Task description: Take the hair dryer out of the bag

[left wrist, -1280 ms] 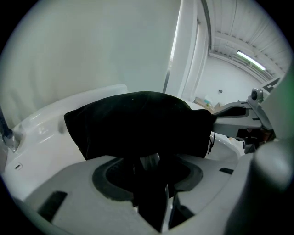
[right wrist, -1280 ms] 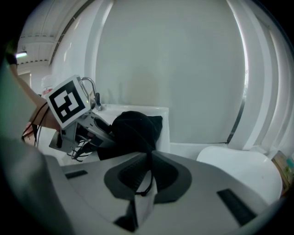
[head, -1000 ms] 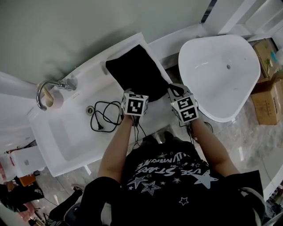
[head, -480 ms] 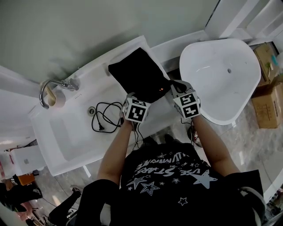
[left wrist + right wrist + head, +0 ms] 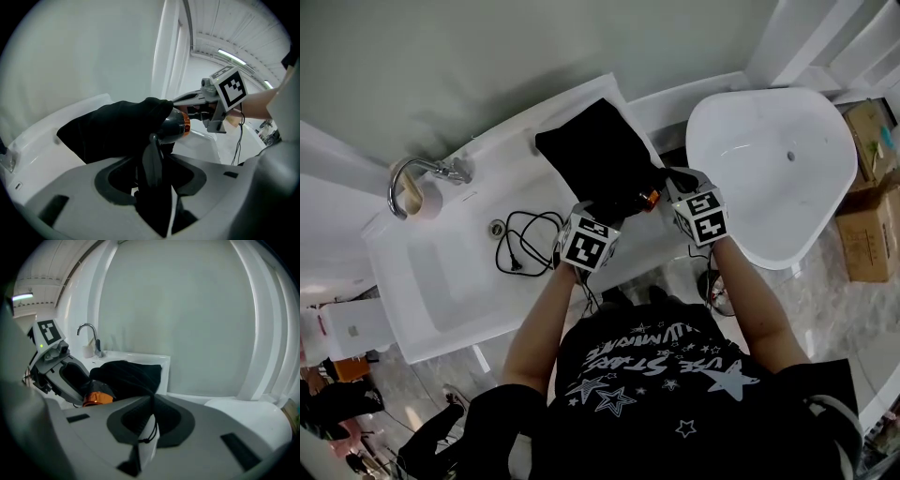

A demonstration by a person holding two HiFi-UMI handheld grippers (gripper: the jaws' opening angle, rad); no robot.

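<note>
A black fabric bag [image 5: 598, 155] lies on the white counter beside the sink. A grey hair dryer [image 5: 172, 127] with an orange ring [image 5: 650, 199] sticks out of the bag's mouth. My left gripper [image 5: 598, 219] is shut on the dryer's dark handle [image 5: 152, 164], which stands between its jaws. Its black cord [image 5: 523, 246] is coiled in the sink. My right gripper [image 5: 671, 193] is shut on the bag's edge and thin drawstring [image 5: 151, 427] at the mouth. In the right gripper view the bag [image 5: 127, 375] and the orange ring [image 5: 97, 398] lie just ahead, and the left gripper [image 5: 63, 376] sits to the left.
The white sink [image 5: 431, 291] with a chrome faucet [image 5: 411, 178] is to the left. A large white tub [image 5: 769, 159] stands to the right, with cardboard boxes [image 5: 867, 225] on the floor beyond it. A wall runs behind the counter.
My left gripper has drawn back toward me with the dryer. The orange ring, hidden a second ago, now shows outside the bag's mouth. The right gripper stays put.
</note>
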